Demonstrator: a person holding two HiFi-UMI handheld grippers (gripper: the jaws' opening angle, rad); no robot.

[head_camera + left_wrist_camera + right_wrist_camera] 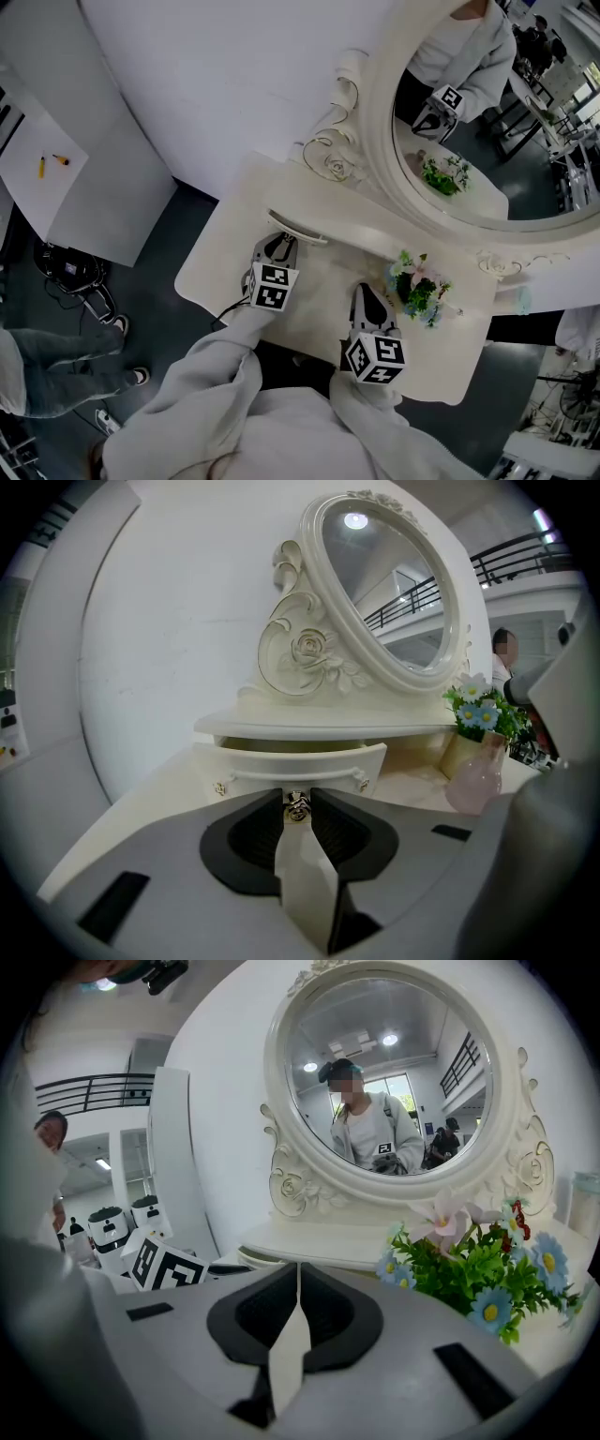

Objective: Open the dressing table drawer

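Our left gripper (297,795) pinches the drawer's metal knob (297,807) between narrowed jaws, for pulling; the drawer (292,764) sits slightly out beneath the shelf (319,727); our right gripper (297,1274), jaws together and empty, hovers clear beside the flower vase (417,286).

Bright, even indoor light with soft shadows, ceiling lamps (389,1040) glint in the mirror (375,1082), and the 2 gripper views bulge fisheye-style with black corners.

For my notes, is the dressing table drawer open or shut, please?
Partly open: the drawer stands forward of the shelf above, left tool closed on its knob.
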